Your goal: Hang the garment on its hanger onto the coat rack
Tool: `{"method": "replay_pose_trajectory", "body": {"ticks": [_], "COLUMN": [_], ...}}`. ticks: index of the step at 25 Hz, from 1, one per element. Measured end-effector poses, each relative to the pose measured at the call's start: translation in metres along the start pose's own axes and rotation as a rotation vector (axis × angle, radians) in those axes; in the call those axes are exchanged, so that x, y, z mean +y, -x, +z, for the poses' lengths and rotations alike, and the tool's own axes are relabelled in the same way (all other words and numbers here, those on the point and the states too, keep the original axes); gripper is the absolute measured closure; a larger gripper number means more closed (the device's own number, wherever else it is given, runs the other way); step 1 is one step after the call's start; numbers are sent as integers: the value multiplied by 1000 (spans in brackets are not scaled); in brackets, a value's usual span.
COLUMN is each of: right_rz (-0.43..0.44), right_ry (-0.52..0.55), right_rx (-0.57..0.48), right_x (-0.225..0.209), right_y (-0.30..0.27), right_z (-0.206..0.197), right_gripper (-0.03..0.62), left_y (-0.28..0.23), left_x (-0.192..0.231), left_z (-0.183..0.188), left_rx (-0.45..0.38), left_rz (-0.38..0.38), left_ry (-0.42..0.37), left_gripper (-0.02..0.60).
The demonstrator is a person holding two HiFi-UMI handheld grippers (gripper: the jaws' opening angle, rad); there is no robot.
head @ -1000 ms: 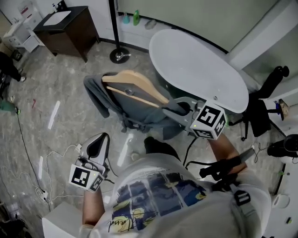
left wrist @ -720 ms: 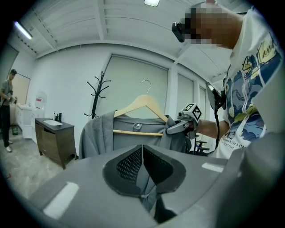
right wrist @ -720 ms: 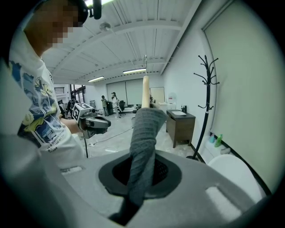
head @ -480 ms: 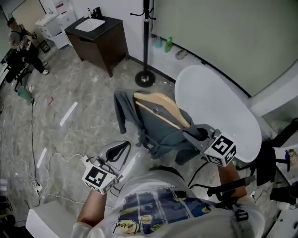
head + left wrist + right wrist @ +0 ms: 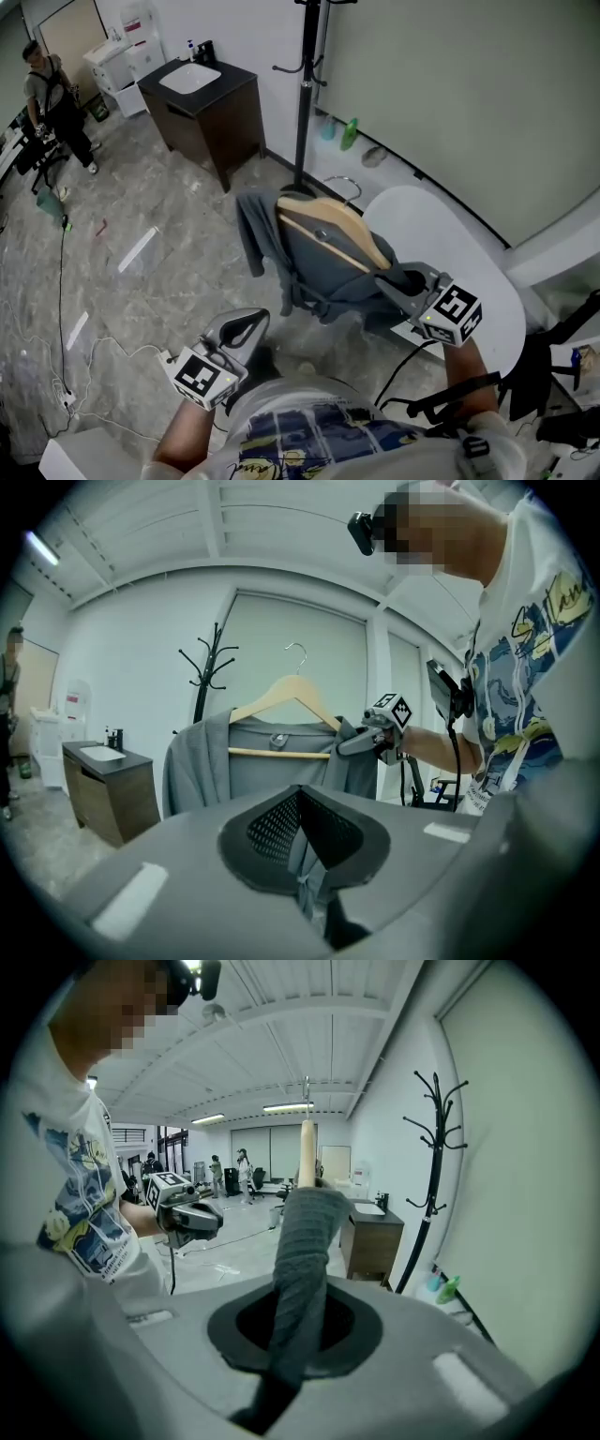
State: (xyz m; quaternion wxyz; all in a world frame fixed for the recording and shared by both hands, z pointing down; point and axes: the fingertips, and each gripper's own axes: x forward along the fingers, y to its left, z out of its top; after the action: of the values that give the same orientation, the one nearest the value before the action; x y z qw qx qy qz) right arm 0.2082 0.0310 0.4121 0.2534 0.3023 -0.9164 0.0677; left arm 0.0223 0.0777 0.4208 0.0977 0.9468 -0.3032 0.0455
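Jaws first: the right gripper (image 5: 401,283) is clamped on a bunched fold of the grey garment (image 5: 314,267), right at the shoulder end of its wooden hanger (image 5: 333,230), so the whole thing hangs in the air off that one grip. The left gripper (image 5: 251,321) has its jaws pressed together with nothing in them, held low and well apart from the cloth. Room-wise, the marble-look floor (image 5: 141,244) is wide open on the left, just some cables (image 5: 112,349) near the bottom edge. The white oval surface (image 5: 478,272) sits on the right, its rim close behind the garment. A dark cabinet (image 5: 220,108) stands against the wall (image 5: 450,84), left of the coat rack (image 5: 305,94), with a gap between them. The rack's pole rises just beyond the hanger's metal hook (image 5: 345,183), and a green bottle (image 5: 349,134) sits at the foot of the wall.
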Motion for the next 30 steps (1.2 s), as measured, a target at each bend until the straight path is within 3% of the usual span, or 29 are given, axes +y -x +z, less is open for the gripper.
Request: {"method": "replay_pose_trajectory", "body": {"ticks": [8, 15, 22, 30], "right_rz": [-78, -140, -123, -71], "right_ry": [27, 31, 45, 66], "right_rx": [-20, -47, -37, -35], "right_x": [-98, -143, -241, -349], "right_y": [-63, -94, -146, -197], "right_z": [95, 170, 219, 255], "right_gripper": [583, 583, 583, 583], "left_y": [-28, -14, -61, -122], "left_x": [123, 176, 233, 296], "left_z": [36, 57, 63, 84], "left_rx": [-19, 2, -13, -37], "left_rz": [-74, -173, -178, -89], "left_ry": [-17, -69, -37, -30], "left_gripper": [578, 578, 578, 578]}}
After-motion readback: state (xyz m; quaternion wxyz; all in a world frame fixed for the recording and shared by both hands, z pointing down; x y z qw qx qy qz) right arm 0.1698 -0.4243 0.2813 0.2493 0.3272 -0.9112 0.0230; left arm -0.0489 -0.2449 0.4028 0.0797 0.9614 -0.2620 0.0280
